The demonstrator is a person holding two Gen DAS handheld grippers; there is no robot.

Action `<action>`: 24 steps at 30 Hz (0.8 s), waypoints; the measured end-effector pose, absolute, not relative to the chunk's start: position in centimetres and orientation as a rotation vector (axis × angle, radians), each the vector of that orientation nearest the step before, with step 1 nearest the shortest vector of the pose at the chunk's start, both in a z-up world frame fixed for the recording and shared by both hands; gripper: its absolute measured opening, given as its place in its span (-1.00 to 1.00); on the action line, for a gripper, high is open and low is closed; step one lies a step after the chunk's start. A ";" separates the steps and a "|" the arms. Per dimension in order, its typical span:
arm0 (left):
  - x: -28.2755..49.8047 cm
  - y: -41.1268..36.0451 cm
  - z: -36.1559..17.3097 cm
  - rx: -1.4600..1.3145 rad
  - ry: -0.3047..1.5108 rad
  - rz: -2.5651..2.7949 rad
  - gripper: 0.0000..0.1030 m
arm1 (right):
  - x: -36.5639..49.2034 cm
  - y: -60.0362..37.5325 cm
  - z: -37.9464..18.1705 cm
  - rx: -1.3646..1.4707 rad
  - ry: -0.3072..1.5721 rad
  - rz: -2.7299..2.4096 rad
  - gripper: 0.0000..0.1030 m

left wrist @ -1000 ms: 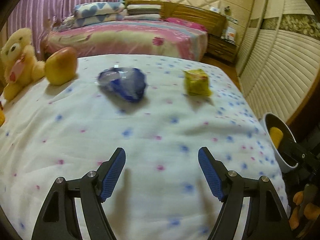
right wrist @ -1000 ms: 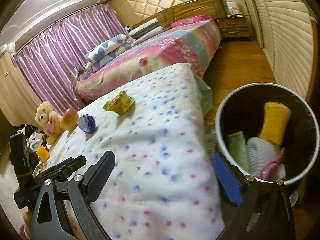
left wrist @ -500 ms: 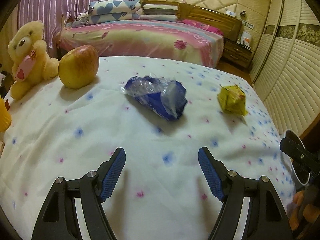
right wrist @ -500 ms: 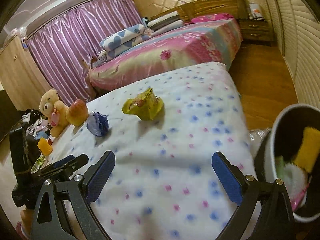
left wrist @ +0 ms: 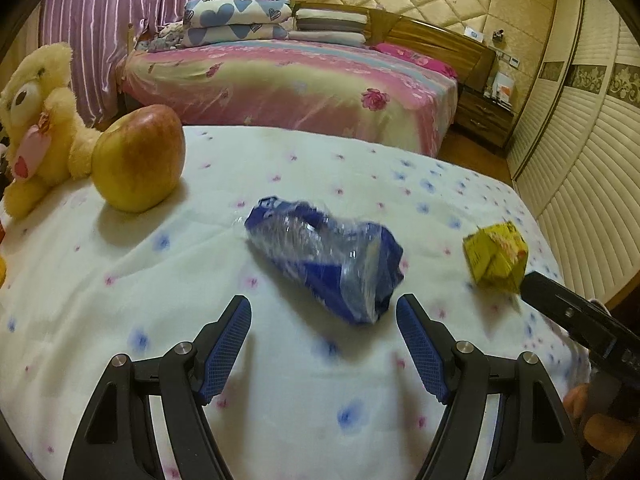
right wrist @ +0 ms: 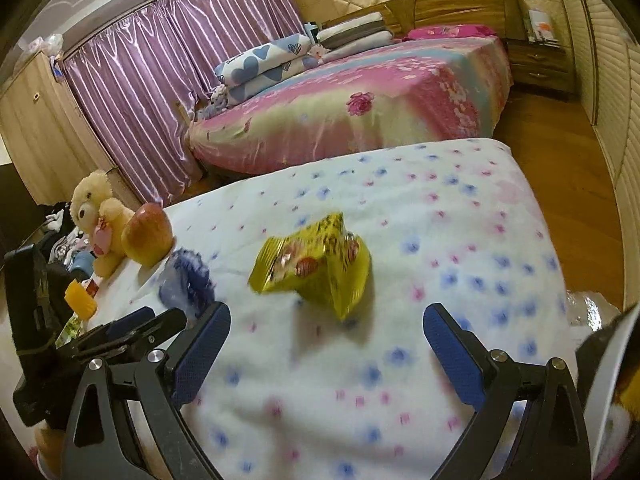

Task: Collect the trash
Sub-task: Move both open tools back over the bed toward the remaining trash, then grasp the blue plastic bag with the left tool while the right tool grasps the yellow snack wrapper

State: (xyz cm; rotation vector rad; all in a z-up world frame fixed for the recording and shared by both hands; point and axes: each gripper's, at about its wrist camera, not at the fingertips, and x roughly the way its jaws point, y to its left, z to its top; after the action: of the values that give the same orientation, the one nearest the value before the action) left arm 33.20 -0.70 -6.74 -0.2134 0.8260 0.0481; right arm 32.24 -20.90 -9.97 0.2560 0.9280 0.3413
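The left gripper [left wrist: 324, 320] stands with its two blue-padded jaws spread wide and nothing between them; the pads hang just above the white cloth dotted with small blue and pink flowers [left wrist: 120, 280]. Just ahead of that gap, apart from both pads, lies the crumpled blue and clear plastic wrapper [left wrist: 326, 258], its near end closest to the right-hand pad. The right gripper [right wrist: 326, 334] is likewise wide open and empty over the same cloth, and the crumpled yellow snack packet with red print [right wrist: 312, 266] lies just beyond its gap, a little toward the left-hand pad, touching neither. In the left wrist view the packet sits well to the right of the blue wrapper, with the right gripper's black body crossing in front of its near corner. Farther out on the cloth, a red and yellow apple [left wrist: 138, 162] stands next to a cream plush bear [left wrist: 38, 120]; whether they touch is hard to tell. A white-rimmed bin [right wrist: 612, 384] shows partly at the right wrist view's lower right edge, blurred.
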 end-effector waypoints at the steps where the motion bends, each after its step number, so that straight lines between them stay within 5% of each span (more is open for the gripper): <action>1: 33.4 -0.7 -6.8 -0.212 0.821 0.048 0.42 | 32.7 -20.8 -10.1 0.254 0.929 0.341 0.89; 3: 33.8 -0.7 -7.1 -0.205 0.814 0.042 0.27 | 33.4 -20.5 -10.4 0.250 0.932 0.342 0.85; 5: 34.1 -0.9 -7.4 -0.200 0.826 0.031 -0.27 | 34.1 -20.3 -10.7 0.245 0.939 0.337 0.67; 7: 34.5 -0.9 -7.9 -0.210 0.842 0.006 -0.60 | 34.6 -20.2 -11.0 0.248 0.958 0.345 0.39; 9: 34.5 -0.8 -8.0 -0.212 0.841 -0.003 -0.67 | 35.0 -19.9 -11.5 0.235 0.982 0.344 -0.36; 11: 34.4 -0.6 -7.9 -0.216 0.833 -0.011 -0.73 | 35.2 -19.9 -11.9 0.236 1.006 0.341 -0.74; 18: 33.3 -0.4 -7.7 -0.206 0.817 -0.022 -0.83 | 34.4 -20.9 -11.5 0.256 0.995 0.337 -1.00; 24: 32.3 -0.3 -7.6 -0.200 0.815 -0.037 -0.85 | 33.2 -22.0 -10.3 0.288 0.964 0.325 -0.83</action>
State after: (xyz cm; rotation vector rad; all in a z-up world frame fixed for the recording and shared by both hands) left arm 32.34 -0.34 -7.64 -0.2005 0.8152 -0.0368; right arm 33.17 -21.96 -10.30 0.2884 0.9639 0.3251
